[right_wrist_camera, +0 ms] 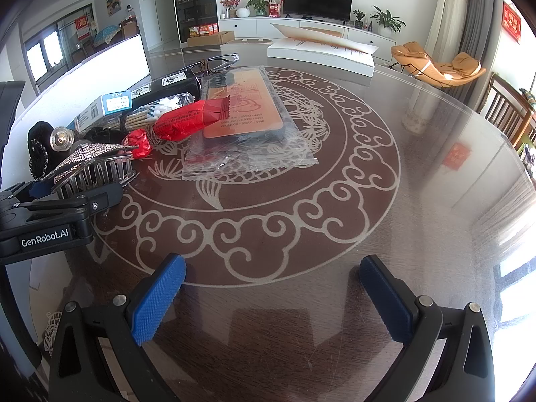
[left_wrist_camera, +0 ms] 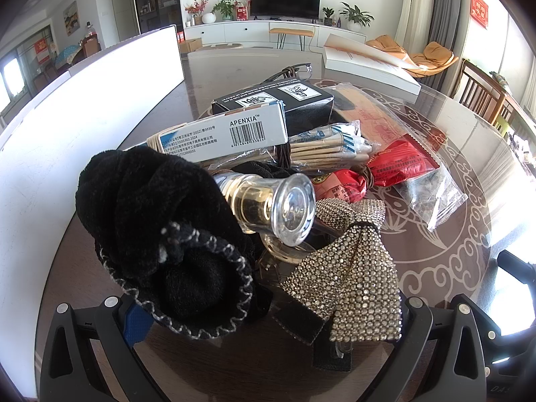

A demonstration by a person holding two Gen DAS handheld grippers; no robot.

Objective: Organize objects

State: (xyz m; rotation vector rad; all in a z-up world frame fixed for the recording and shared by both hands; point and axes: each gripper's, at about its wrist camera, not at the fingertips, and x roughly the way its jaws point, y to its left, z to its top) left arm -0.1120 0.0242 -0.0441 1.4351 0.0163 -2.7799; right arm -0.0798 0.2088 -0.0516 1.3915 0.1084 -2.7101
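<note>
On the round glass-topped table (right_wrist_camera: 418, 181), patterned with a cloud-scroll ring and fish, the clutter sits bunched toward the left of the right wrist view, and the near and right parts of the glass lie bare out to the curved rim. A white box (right_wrist_camera: 321, 55) rests at the far edge and a white panel (left_wrist_camera: 67, 127) stands along the left side, close behind the pile.

The right gripper (right_wrist_camera: 271, 298) hangs low over the bare near glass, level and pointing across the table, its blue-padded fingers (right_wrist_camera: 157, 301) spread wide with nothing between them.

The left gripper (left_wrist_camera: 268, 318) reaches into the near edge of the pile. From the right wrist view its black body comes in from the left, low to the table. One blue pad shows beside the black fuzzy scrunchie (left_wrist_camera: 147, 221); the other finger is covered by the rhinestone bow clip (left_wrist_camera: 351, 268), so whether it is pinching anything I cannot tell.

Behind these lie a clear glass bottle (left_wrist_camera: 268, 204) on its side, a white barcode carton (left_wrist_camera: 231, 134) across a black box (left_wrist_camera: 284, 104), a bundle of cotton swabs (left_wrist_camera: 328, 149), red packets (left_wrist_camera: 402, 164), and a bagged orange card (right_wrist_camera: 244, 107). Eyeglasses (right_wrist_camera: 217, 62) at the back are half hidden by the boxes.
</note>
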